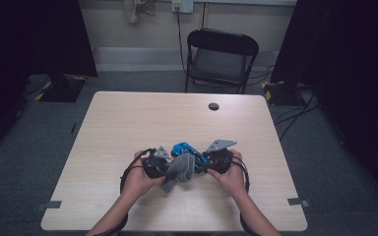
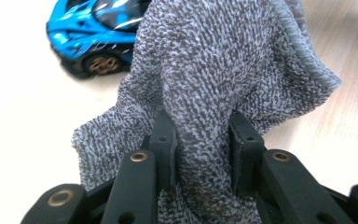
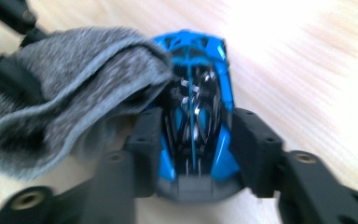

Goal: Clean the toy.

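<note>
A blue toy car (image 3: 196,116) is clamped by its tail between the jaws of the right hand-held gripper (image 3: 196,149), near the front middle of the worktop (image 1: 128,123). A grey knitted cloth (image 2: 223,70) is pinched by the left hand-held gripper (image 2: 200,140) and laid against the car's left side. Wiping or wrapping appears barely begun; most of the car is still uncovered. No brand or writing can be read.

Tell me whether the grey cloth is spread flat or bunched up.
Bunched up. The grey cloth rises in folds, pinched between the left gripper fingers, one edge draped against the blue toy car.
</note>
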Motion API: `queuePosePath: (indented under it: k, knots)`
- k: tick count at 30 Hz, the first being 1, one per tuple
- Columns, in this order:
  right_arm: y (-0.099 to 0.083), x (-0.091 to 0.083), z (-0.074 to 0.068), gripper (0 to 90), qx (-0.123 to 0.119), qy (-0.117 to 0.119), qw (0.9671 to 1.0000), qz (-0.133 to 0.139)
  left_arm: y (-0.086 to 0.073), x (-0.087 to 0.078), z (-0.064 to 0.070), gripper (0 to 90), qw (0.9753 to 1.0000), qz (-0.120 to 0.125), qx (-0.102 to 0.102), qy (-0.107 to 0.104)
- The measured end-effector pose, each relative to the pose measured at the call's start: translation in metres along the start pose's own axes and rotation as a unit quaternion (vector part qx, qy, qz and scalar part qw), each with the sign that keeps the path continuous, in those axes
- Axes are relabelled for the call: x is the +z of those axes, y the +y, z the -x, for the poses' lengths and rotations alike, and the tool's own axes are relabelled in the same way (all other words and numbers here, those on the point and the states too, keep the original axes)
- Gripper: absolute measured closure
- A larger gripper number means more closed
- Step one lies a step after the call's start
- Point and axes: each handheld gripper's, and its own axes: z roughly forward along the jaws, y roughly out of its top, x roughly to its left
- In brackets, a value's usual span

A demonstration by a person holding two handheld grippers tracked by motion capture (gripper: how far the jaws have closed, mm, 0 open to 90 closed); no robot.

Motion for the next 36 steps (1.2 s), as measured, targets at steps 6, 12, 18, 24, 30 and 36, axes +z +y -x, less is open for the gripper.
queuePosePath:
  k: [6,12,18,24,30,36]
  knots:
    - [0.010,0.017,0.000,50.7,-0.006,0.000,1.0000,-0.004,-0.002,-0.001,-0.001,68.2,1.0000,-0.003,0.003,-0.002]
    - [0.006,0.022,0.000,51.6,-0.004,0.006,1.0000,0.004,-0.003,-0.002,-0.001,68.4,0.9998,-0.013,0.015,-0.005]
    - [0.007,0.022,-0.001,40.8,-0.002,-0.001,1.0000,0.004,0.001,0.002,0.006,68.3,0.9992,-0.018,0.032,-0.016]
    - [0.008,0.029,0.003,44.0,0.005,0.007,1.0000,0.005,-0.001,0.002,0.006,68.5,0.9993,-0.015,0.028,-0.018]
    - [0.006,0.031,0.003,45.6,0.009,0.015,0.9998,0.010,0.001,0.004,0.011,69.4,0.9982,-0.006,0.036,-0.047]
    - [0.005,0.030,0.002,45.5,0.010,0.015,0.9998,0.008,0.008,0.014,0.020,69.6,0.9971,-0.014,0.043,-0.061]
